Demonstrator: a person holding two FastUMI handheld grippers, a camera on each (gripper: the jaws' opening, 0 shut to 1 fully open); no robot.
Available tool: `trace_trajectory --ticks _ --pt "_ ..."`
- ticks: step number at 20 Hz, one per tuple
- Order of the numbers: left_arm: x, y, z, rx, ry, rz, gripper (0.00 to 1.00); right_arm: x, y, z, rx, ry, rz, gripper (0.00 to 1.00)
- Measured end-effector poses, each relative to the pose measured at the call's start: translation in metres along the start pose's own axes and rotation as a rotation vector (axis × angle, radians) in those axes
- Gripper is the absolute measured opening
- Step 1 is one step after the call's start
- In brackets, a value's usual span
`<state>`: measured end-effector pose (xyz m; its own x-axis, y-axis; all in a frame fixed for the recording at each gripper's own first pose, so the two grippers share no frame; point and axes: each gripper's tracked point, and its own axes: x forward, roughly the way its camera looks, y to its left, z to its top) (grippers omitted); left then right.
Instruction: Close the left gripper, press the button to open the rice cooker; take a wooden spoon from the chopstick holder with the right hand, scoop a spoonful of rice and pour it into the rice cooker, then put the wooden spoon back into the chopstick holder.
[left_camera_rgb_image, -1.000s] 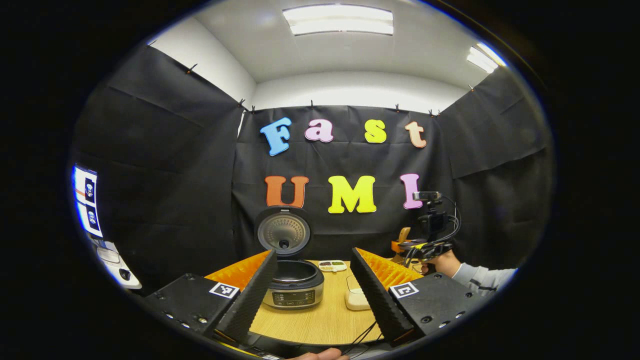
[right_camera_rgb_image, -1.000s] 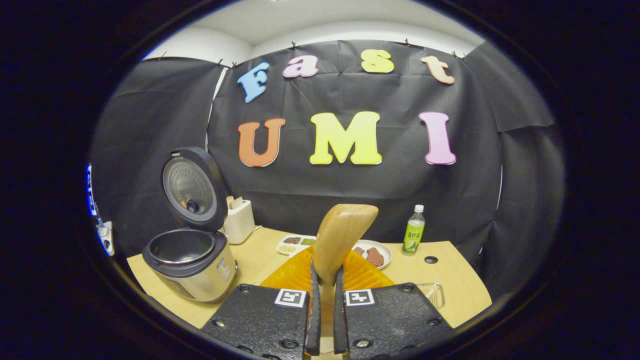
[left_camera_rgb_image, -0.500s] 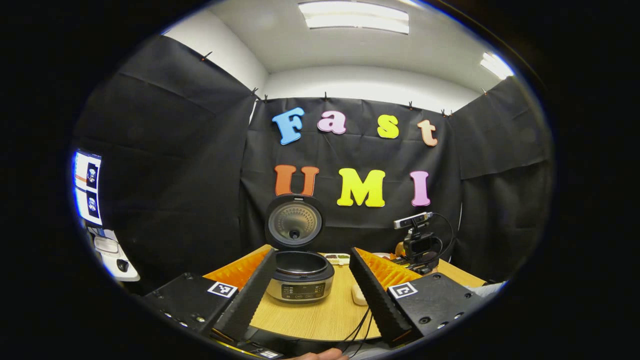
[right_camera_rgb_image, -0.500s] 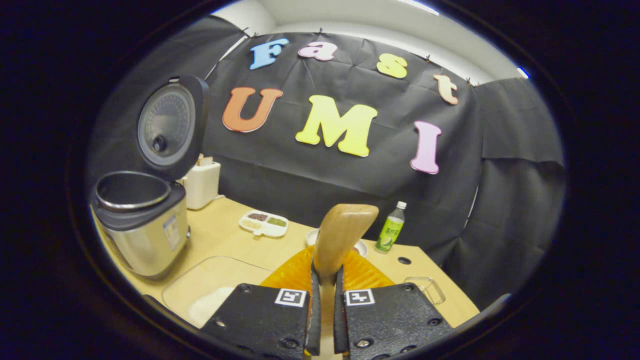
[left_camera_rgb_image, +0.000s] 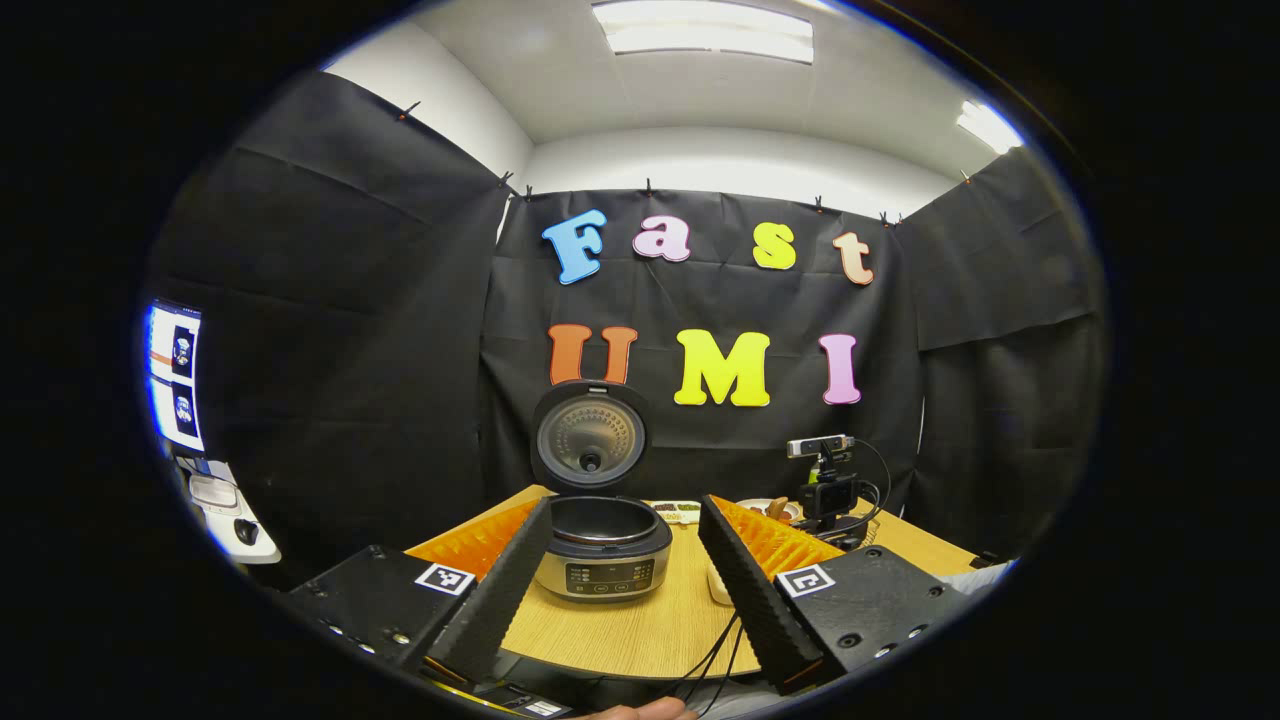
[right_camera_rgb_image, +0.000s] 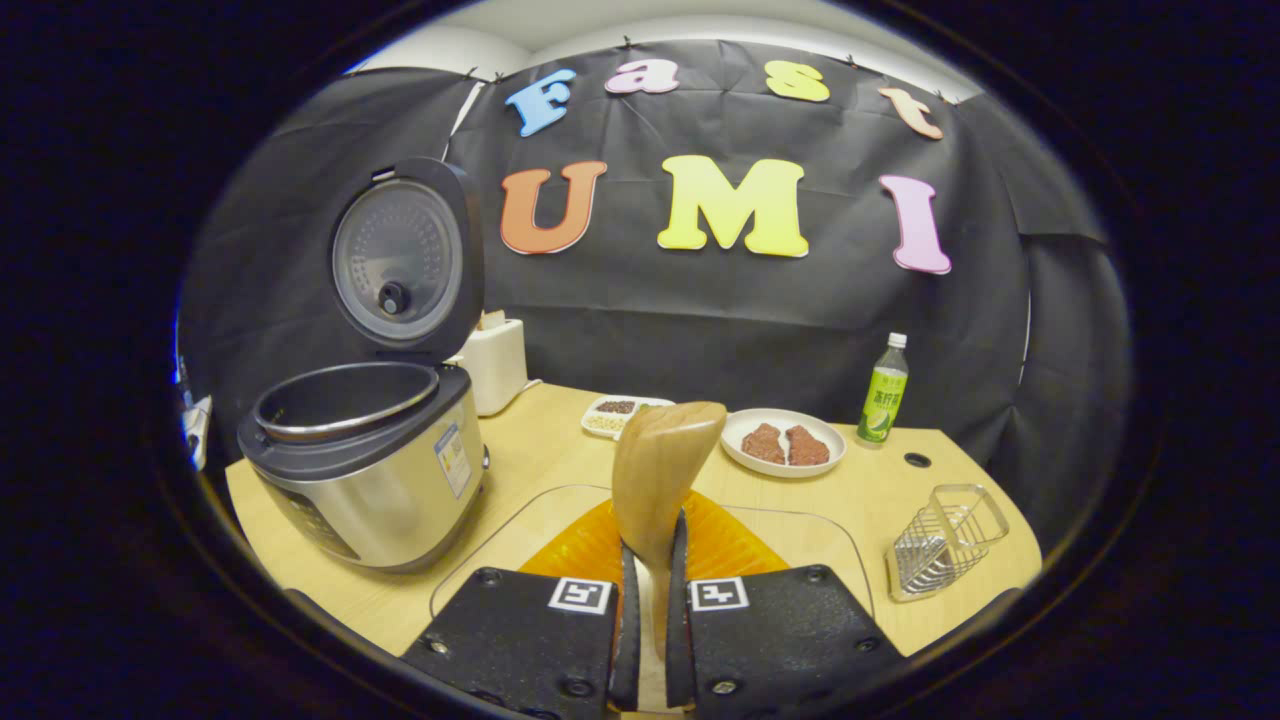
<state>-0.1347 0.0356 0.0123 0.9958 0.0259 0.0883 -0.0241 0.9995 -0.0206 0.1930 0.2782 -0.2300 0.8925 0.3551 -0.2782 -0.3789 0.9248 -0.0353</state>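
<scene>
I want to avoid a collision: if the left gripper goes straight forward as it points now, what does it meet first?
Probably the open silver rice cooker, standing between the spread fingers of the left gripper; depth is unclear.

A wooden bench (right_camera_rgb_image: 560, 455) carries a white plate (right_camera_rgb_image: 783, 456) with two brown pieces of food. Just left of the plate lies a small divided dish (right_camera_rgb_image: 618, 414) of grains. Right of the plate, near the back wall, a green bottle (right_camera_rgb_image: 882, 392) stands upright. Nearer than the plate, to its right, sits a clear wire rack (right_camera_rgb_image: 944, 540). Well left of the plate stands a white box-shaped appliance (right_camera_rgb_image: 497, 364).
</scene>
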Motion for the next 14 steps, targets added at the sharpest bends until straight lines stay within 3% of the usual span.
trace_trajectory --ticks 5,9,14 --pt "-0.001 0.002 0.0 0.01 0.001 0.013 0.94 0.003 -0.024 0.0 0.287 0.056 0.059 0.16" --pt "0.001 -0.003 -0.005 0.017 0.014 0.011 0.94 0.005 -0.053 -0.001 0.597 0.104 0.083 0.15" --pt "-0.001 -0.005 -0.001 0.046 0.007 0.014 0.94 -0.003 -0.077 0.006 0.913 0.081 0.142 0.14"
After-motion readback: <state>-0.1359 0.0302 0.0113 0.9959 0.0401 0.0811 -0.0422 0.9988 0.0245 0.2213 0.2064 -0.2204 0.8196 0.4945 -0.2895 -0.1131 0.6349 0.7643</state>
